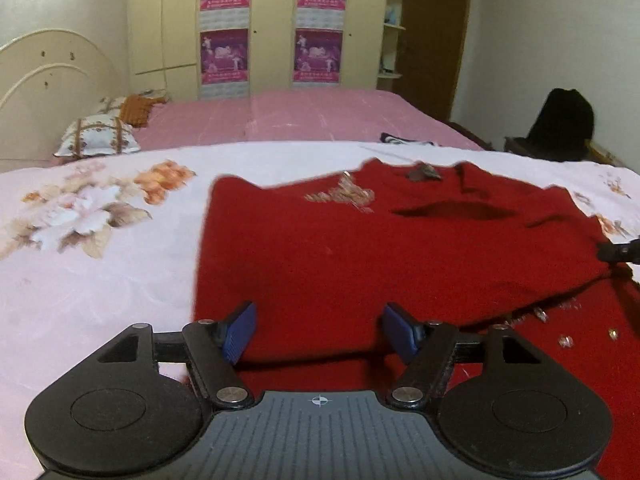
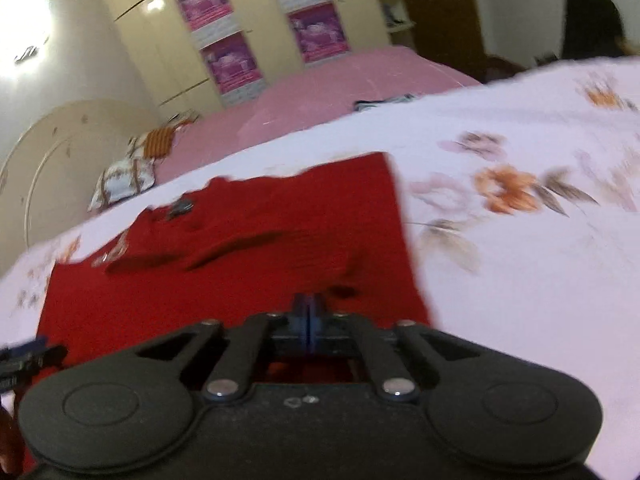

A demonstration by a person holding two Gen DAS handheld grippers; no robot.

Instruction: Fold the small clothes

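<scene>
Pillows [image 1: 98,136] are seen far left by the headboard [image 1: 52,80], well clear of the work. A floral sheet [image 1: 92,248] is spread over the bed, likely as a flat, clean folding surface. The red garment [image 1: 340,248] is laid on it, centre, with one part already turned over so a doubled edge runs across its right side; beading [image 1: 352,196] is seen near the neckline.

Left tool [image 1: 318,332]: jaws stand wide apart above the near hem, nothing gripped; cloth lies under the gap, untouched by the pads. Judged to be freed for a new hold.

Right tool [image 2: 307,320]: pads are pressed fully together at the garment's near right edge. Whether cloth is pinched between them cannot be told; blur hides the contact. Its tip is glimpsed at the right margin of the left view.
</scene>
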